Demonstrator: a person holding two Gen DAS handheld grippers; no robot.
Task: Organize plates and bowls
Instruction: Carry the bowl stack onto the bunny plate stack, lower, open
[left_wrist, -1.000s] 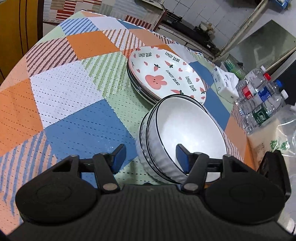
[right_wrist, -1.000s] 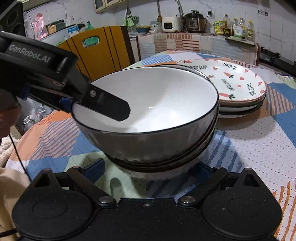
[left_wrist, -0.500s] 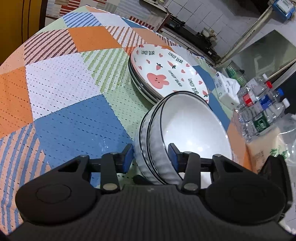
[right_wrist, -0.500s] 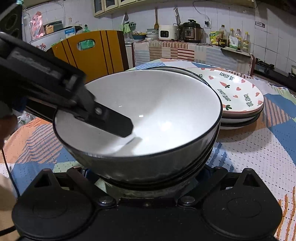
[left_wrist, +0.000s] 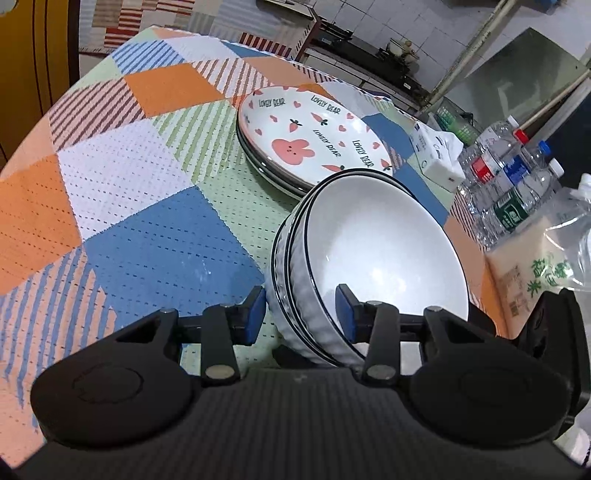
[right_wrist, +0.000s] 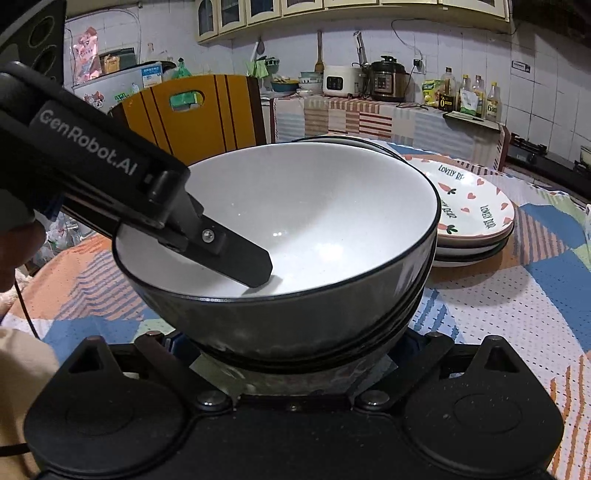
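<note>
The left claw (left_wrist: 301, 308) has just been closing: a second ago its blue pads stood wide on either side of the rim of the stacked bowls (left_wrist: 373, 266), and now they pinch that near wall, one pad outside against the ribbed flank, the other inside the top bowl. The stack has also tipped, its far rim lifted and its mouth turned away from the left claw.

The bowls are glazed white, round and deep, each lip edged with a thin black line; the outer walls are ribbed. Beyond them, just past the far rim, sits a stack of plates (left_wrist: 314, 144), shallow and glossy, the top one printed with a pink rabbit, carrots, hearts and lettering. Both stacks rest on a dotted patchwork tablecloth (left_wrist: 147, 240) of orange, blue, green and white.

The left claw angles steeply down onto the rim. The right claw (right_wrist: 295, 343) points down more gently, its fingers spread on both sides of the lowest bowl's base; whether its pads press the bowl, I cannot tell.
</note>
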